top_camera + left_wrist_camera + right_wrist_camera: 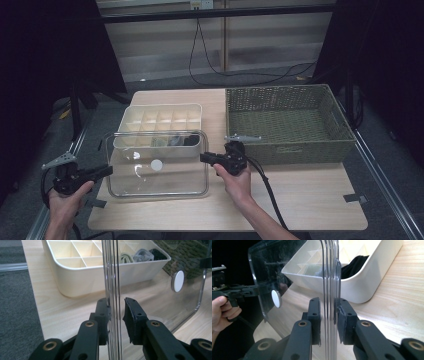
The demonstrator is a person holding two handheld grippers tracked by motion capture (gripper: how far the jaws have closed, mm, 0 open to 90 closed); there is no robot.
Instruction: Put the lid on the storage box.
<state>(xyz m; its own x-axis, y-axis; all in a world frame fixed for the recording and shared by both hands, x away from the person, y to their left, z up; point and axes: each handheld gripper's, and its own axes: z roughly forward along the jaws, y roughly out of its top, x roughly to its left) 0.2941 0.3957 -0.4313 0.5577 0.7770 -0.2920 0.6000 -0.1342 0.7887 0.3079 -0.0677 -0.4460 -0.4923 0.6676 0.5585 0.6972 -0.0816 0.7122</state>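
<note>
A clear plastic lid (157, 175) with a white round knob (157, 164) hangs level between my two grippers, its far edge over the front of a cream compartment tray (160, 116). My left gripper (107, 171) is shut on the lid's left rim, which passes between its jaws in the left gripper view (116, 312). My right gripper (204, 158) is shut on the right rim (329, 312). The knob (178, 281) (276, 298) shows through the lid (150, 297) (262, 272). Rolled dark and grey cloth pieces (180, 140) (142, 255) fill the tray's front compartments.
A large green woven basket (287, 122) stands on the wooden table (300, 195) at the right, close behind my right gripper. The cream tray (362, 282) sits just beyond the lid. Grey floor and a metal rail run along the table's left side.
</note>
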